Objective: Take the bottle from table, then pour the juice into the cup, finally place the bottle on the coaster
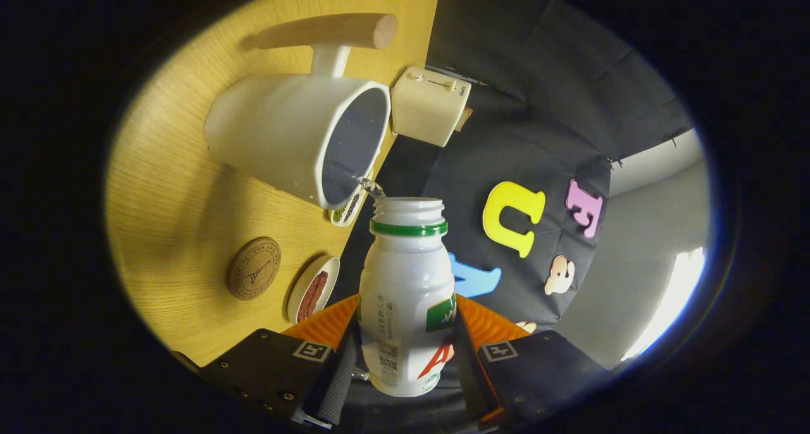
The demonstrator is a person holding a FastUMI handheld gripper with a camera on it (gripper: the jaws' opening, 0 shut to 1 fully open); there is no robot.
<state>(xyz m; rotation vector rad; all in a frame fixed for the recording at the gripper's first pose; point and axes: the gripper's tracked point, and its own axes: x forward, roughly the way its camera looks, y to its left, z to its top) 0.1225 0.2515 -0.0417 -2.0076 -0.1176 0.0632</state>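
My gripper [405,345] is shut on a white plastic bottle [408,295] with a green neck ring and no cap, both fingers pressing its sides. The view is rolled sideways, so the bottle is tipped toward the cup. A white cup [297,136] with a wooden side handle stands on the wooden table just beyond the bottle's mouth. A thin stream of liquid [370,186] runs from the mouth over the cup's rim. A round cork coaster [254,268] lies on the table beside my fingers, apart from the cup.
A cream toaster [429,105] stands on the wooden table [177,187] past the cup. Two small dishes with food lie by the table's edge, one [313,288] near the coaster, one [347,209] half hidden under the cup.
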